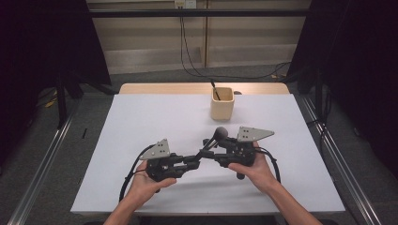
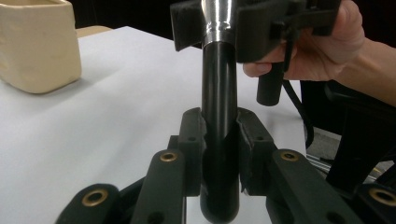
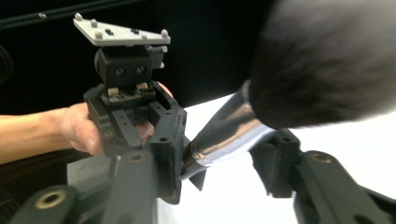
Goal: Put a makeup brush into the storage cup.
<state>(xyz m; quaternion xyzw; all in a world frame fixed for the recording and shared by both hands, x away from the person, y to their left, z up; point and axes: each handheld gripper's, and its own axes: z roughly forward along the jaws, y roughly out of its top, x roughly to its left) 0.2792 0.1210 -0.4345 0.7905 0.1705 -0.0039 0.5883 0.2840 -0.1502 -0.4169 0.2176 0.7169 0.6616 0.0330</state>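
From the high view, I hold a makeup brush (image 1: 212, 142) in the air between my two claws, near the front middle of the white table (image 1: 141, 122), so that one claw can pass it over to the other. My left gripper (image 1: 195, 161) pinches the dark handle end while my right gripper (image 1: 213, 151) comes in around the neck just below the bristle head. The brush's long axis slants from near-left up to far-right, its fluffy head pointing away toward the beige holder (image 1: 221, 104), which stands farther back with another dark stick in it. In the left gripper view, my left claw's jaws are closed snug on the black handle (image 2: 219, 140), pads pressing both sides; the handle runs straight up the picture, butt end toward me and chrome ferrule (image 2: 219, 18) at the top, where my right hand's claw brackets it. I judge this firm low grip is what keeps the brush steady for the handover. In the right gripper view, the bristle head (image 3: 327, 60) looms close at upper right and the ferrule slopes down to the left between my right claw's jaws. The left jaw touches the metal, but the right jaw stands a little clear, so this claw is part-closed and not yet clamping.
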